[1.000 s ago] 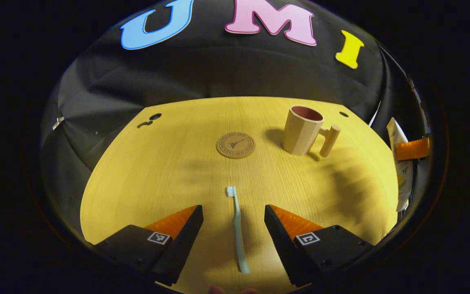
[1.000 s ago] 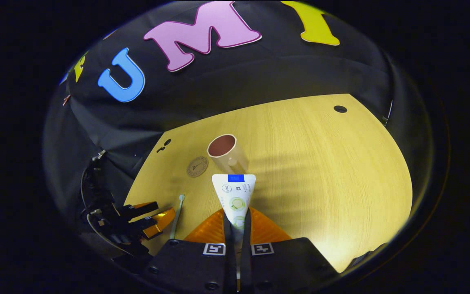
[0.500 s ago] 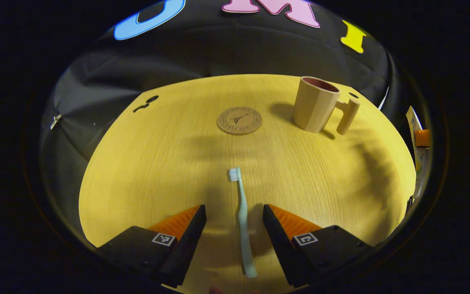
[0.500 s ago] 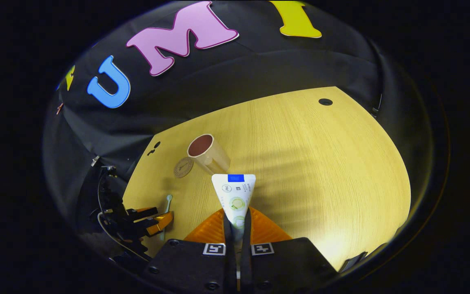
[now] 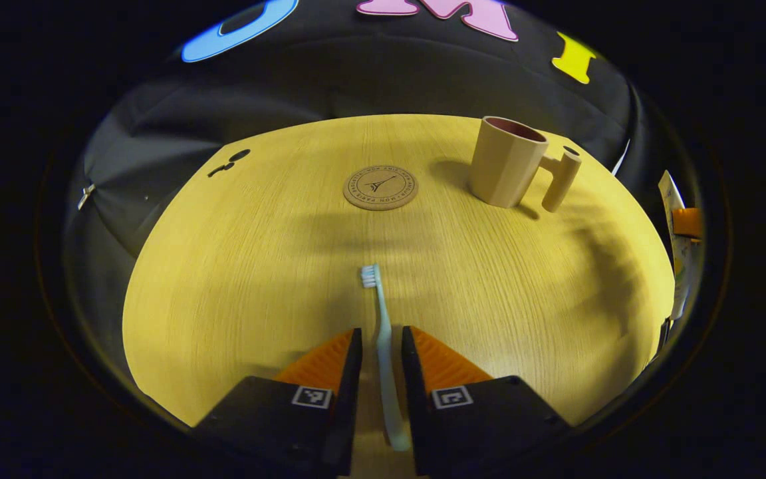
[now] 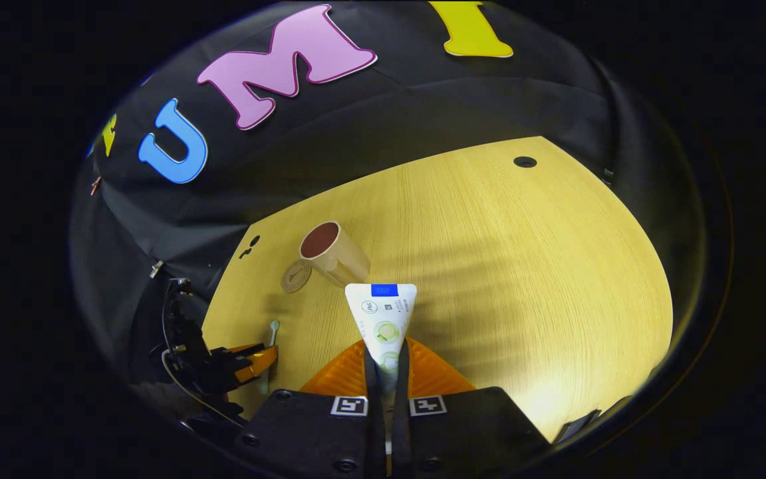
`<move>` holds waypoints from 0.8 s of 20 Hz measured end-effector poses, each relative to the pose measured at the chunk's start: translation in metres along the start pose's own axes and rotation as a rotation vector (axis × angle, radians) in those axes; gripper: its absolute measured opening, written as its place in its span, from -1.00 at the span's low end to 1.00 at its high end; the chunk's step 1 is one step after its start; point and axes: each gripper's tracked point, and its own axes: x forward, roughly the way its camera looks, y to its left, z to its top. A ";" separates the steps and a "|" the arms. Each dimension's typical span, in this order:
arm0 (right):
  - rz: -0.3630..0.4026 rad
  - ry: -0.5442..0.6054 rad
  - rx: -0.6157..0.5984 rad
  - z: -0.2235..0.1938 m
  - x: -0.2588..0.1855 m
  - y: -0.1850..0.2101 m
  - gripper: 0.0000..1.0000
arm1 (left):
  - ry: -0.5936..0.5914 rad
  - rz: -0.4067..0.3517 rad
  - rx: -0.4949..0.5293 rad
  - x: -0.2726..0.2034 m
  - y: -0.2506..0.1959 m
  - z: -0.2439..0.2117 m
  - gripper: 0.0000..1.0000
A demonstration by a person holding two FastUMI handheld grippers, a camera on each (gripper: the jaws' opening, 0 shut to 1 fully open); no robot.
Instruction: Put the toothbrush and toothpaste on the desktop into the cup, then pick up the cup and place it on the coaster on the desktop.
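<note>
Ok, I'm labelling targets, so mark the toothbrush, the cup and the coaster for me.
toothbrush [image 5: 369,275], left gripper view, on the bristle head.
cup [image 5: 504,169], left gripper view, on the outer wall.
coaster [image 5: 380,187], left gripper view, on its printed centre.

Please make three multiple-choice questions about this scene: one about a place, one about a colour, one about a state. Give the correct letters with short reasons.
1. Where does the coaster lie on the desk?
A. beside the cup, apart from it
B. under the cup
C. on the toothbrush

2. What colour is the toothbrush handle?
A. red
B. pale blue-green
C. black

3. What does the right gripper hold?
A. nothing
B. the cup's handle
C. the toothpaste

Answers: 1 A, bare desk shows between coaster and cup in the left gripper view. 2 B, the handle lying between the left gripper's fingers is pale blue-green. 3 C, in the right gripper view the tube stands out from between its closed fingers.
</note>
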 end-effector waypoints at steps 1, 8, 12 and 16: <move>0.001 -0.001 0.003 -0.001 -0.001 -0.001 -0.84 | 0.000 0.003 0.010 0.001 0.000 0.001 -0.34; 0.004 -0.022 0.016 -0.003 -0.007 -0.003 -0.84 | -0.019 0.000 0.010 -0.006 -0.003 0.003 -0.87; 0.062 -0.114 0.024 0.020 -0.017 0.012 -0.84 | -0.116 -0.035 -0.007 -0.027 -0.008 0.020 -0.87; 0.158 -0.233 -0.031 0.067 -0.020 0.045 -0.84 | -0.255 -0.092 -0.089 -0.066 -0.021 0.049 -0.87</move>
